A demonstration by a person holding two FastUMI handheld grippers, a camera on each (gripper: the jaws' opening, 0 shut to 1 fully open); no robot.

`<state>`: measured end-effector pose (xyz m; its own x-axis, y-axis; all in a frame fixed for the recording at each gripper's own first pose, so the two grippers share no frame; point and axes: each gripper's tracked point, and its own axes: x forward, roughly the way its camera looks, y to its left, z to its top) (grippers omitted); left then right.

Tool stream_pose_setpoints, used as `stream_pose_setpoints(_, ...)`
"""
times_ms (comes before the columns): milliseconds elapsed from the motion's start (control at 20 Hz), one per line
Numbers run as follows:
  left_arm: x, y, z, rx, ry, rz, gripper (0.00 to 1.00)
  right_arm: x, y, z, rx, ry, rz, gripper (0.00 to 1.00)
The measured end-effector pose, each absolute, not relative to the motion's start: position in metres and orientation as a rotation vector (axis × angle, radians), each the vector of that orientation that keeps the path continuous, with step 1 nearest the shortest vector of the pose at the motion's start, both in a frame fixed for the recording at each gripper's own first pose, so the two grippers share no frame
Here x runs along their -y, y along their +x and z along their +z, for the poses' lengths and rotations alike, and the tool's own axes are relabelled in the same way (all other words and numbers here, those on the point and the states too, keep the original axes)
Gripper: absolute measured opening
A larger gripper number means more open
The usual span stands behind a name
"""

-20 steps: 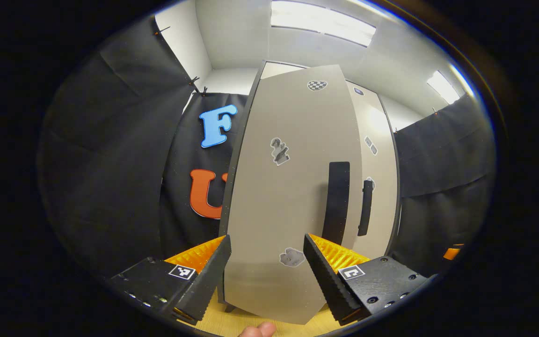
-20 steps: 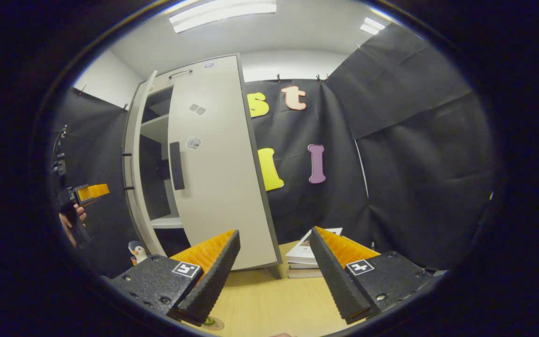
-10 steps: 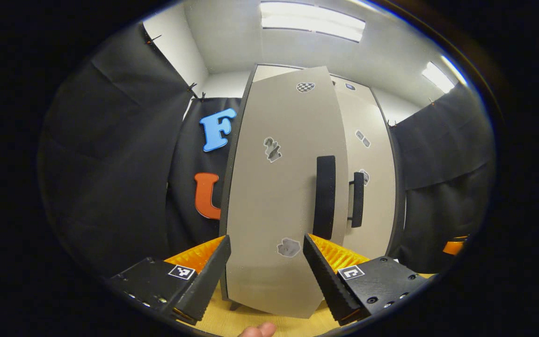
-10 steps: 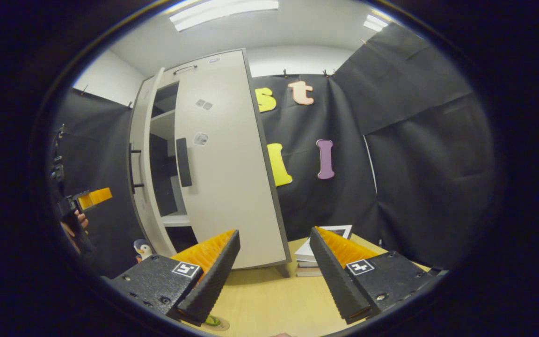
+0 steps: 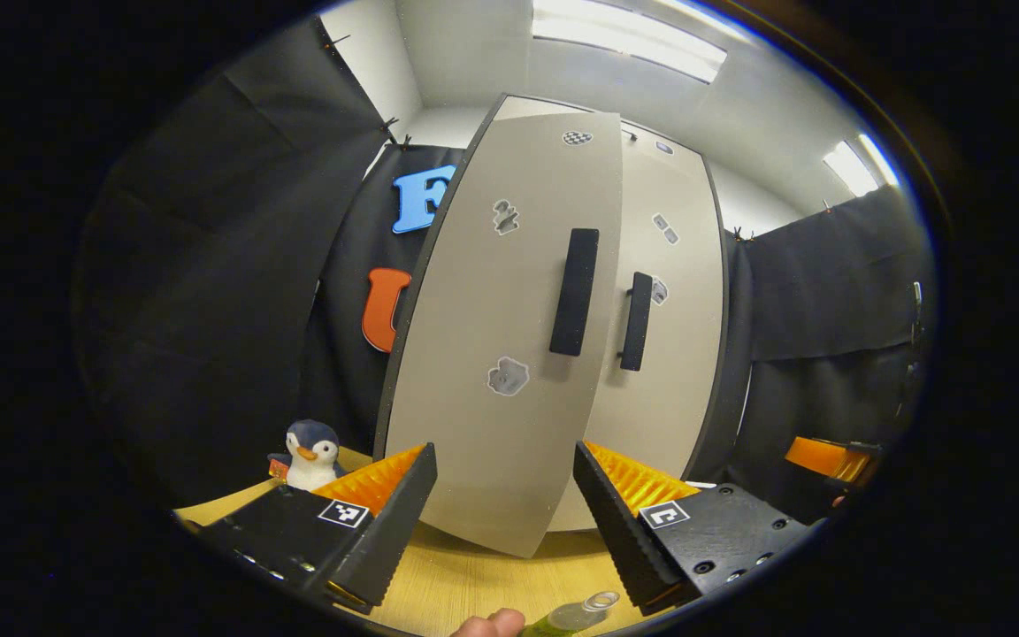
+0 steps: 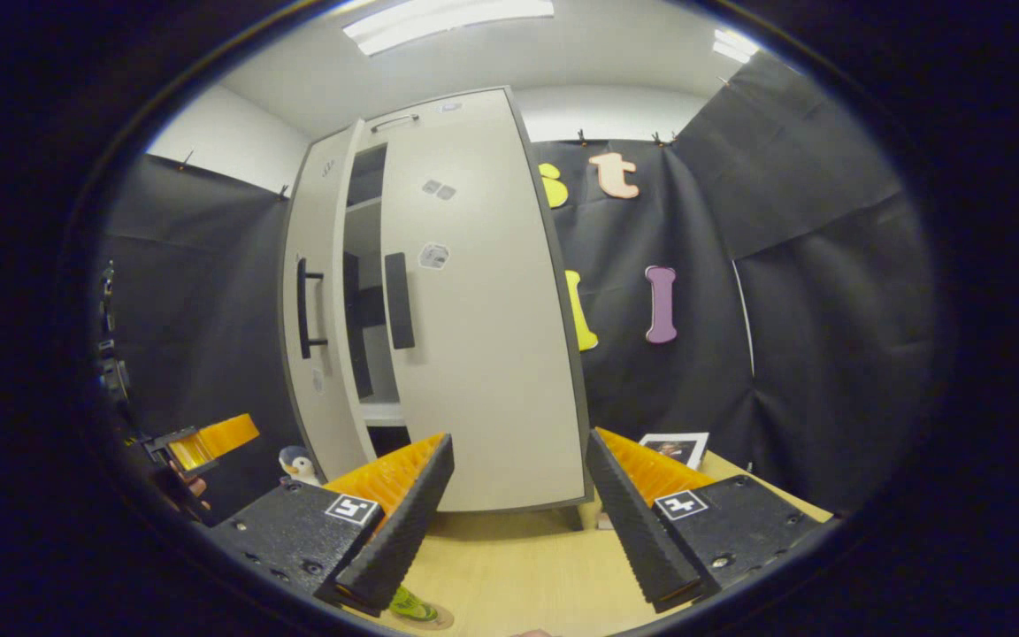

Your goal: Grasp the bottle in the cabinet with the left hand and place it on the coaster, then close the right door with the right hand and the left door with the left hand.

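Left gripper (image 5: 502,495) held released, ridged fingers spread, nothing gripped, faced toward left door (image 5: 509,354): flat matte beige panel, dark edge, black bar handle (image 5: 573,292), left slightly ajar. Right door (image 6: 483,336) seen closed in right gripper view; right gripper (image 6: 518,500) likewise released, empty. Clear bottle (image 5: 573,613) stood on round coaster (image 6: 439,617) on pale wood-grain tabletop (image 6: 518,575). Plush penguin (image 5: 310,453) set beside cabinet.
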<state>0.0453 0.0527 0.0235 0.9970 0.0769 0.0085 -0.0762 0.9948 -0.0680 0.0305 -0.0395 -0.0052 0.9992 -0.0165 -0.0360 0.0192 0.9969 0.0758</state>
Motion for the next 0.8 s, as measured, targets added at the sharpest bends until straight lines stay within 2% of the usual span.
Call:
stream_pose_setpoints(50,-0.053,0.042,0.019,0.019,-0.053,0.078,1.0,0.039,0.028,-0.005,-0.037,0.066,-0.019,0.98)
stream_pose_setpoints(100,-0.054,0.038,0.017,0.032,-0.034,0.085,0.95,0.038,0.026,-0.007,-0.04,0.057,-0.019,0.98)
stream_pose_setpoints(150,-0.056,0.034,0.015,0.039,-0.016,0.093,1.0,0.038,0.025,-0.008,-0.042,0.05,-0.019,0.99)
stream_pose_setpoints(200,-0.057,0.03,0.013,0.042,-0.002,0.099,1.0,0.037,0.024,-0.008,-0.047,0.042,-0.018,0.99)
stream_pose_setpoints(250,-0.052,0.021,0.007,0.042,0.013,0.108,0.95,0.035,0.023,-0.008,-0.051,0.033,-0.013,0.99)
stream_pose_setpoints(300,-0.054,0.017,0.006,0.041,0.024,0.121,1.0,0.033,0.023,-0.006,-0.051,0.026,-0.011,0.99)
stream_pose_setpoints(350,-0.055,0.014,0.005,0.04,0.028,0.128,1.0,0.033,0.024,-0.004,-0.046,0.022,-0.01,0.98)
stream_pose_setpoints(400,-0.053,0.012,0.004,0.032,0.024,0.125,0.95,0.03,0.024,-0.001,-0.042,0.024,-0.007,0.98)
stream_pose_setpoints(450,-0.05,0.011,0.004,0.028,0.016,0.12,1.0,0.028,0.024,0.0,-0.041,0.028,-0.002,0.99)
stream_pose_setpoints(500,-0.049,0.011,0.007,0.032,0.013,0.118,0.95,0.026,0.024,0.001,-0.038,0.032,0.002,0.98)
stream_pose_setpoints(750,-0.046,0.012,0.015,0.041,0.002,0.106,0.95,0.024,0.022,0.0,-0.041,0.037,0.004,0.99)
stream_pose_setpoints(800,-0.045,0.012,0.016,0.037,0.0,0.101,0.99,0.024,0.022,-0.001,-0.044,0.04,0.004,0.99)
